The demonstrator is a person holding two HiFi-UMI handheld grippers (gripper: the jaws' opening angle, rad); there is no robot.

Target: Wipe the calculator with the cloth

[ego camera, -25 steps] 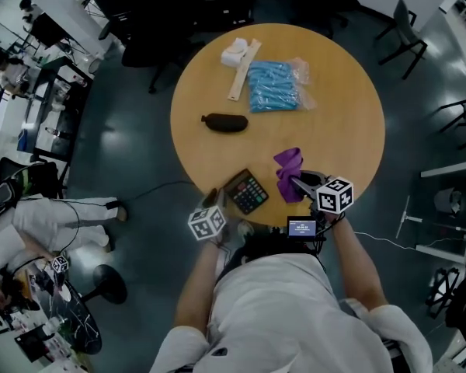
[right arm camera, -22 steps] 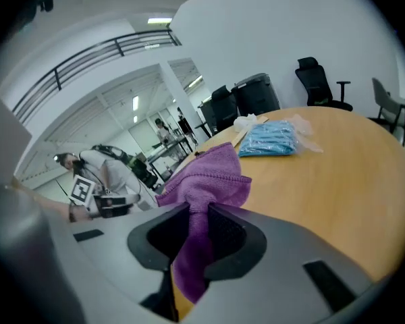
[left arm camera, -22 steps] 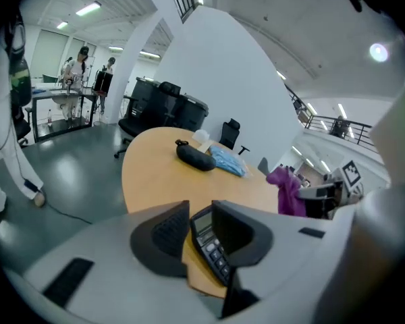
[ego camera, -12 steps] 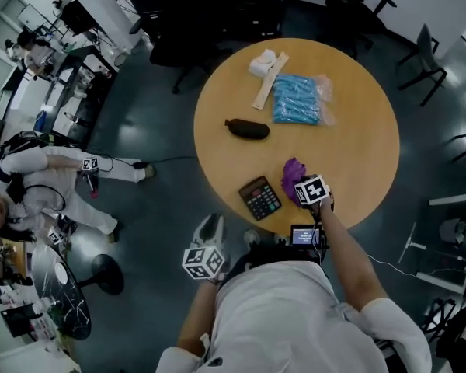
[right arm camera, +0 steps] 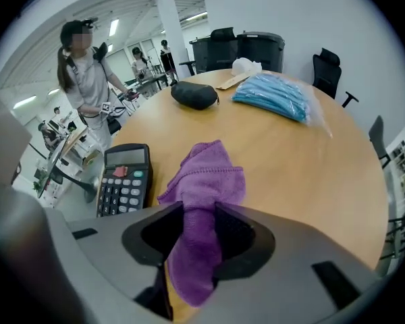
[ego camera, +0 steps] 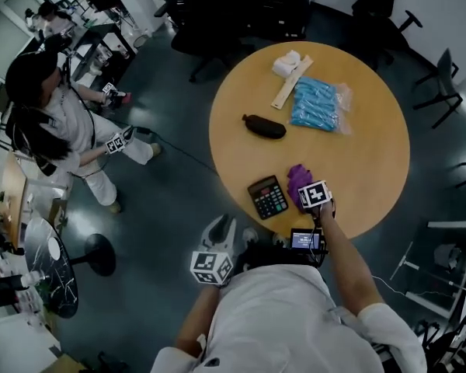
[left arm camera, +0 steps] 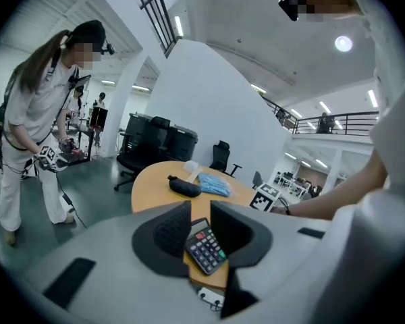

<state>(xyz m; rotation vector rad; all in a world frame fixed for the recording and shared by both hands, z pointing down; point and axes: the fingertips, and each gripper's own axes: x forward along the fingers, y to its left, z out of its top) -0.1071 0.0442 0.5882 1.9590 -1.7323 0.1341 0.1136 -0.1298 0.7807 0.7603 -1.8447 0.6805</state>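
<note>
Open office hall with dark floor, and in the middle of it a round wooden table (ego camera: 373,130). Near its front edge, calculator (ego camera: 268,197), flat, keys up; close beside it on the right, purple cloth (ego camera: 297,179), bunched on the wood.

Right gripper (right arm camera: 199,231): points steeply down over the cloth, has it bunched between the pads and touching both, is opening the jaws at this moment.

Left gripper (left arm camera: 200,229): hangs off the table edge above the floor, is closing the jaws a little, has nothing between them, sees the calculator only farther off through the gap.

From the right jaws, calculator to the left and slightly ahead, long axis running away from the person, display at the far end. Probably asks for a short sideways carry of the cloth to the left, then strokes along that axis. Suits the right hand, as the nearer one.
</note>
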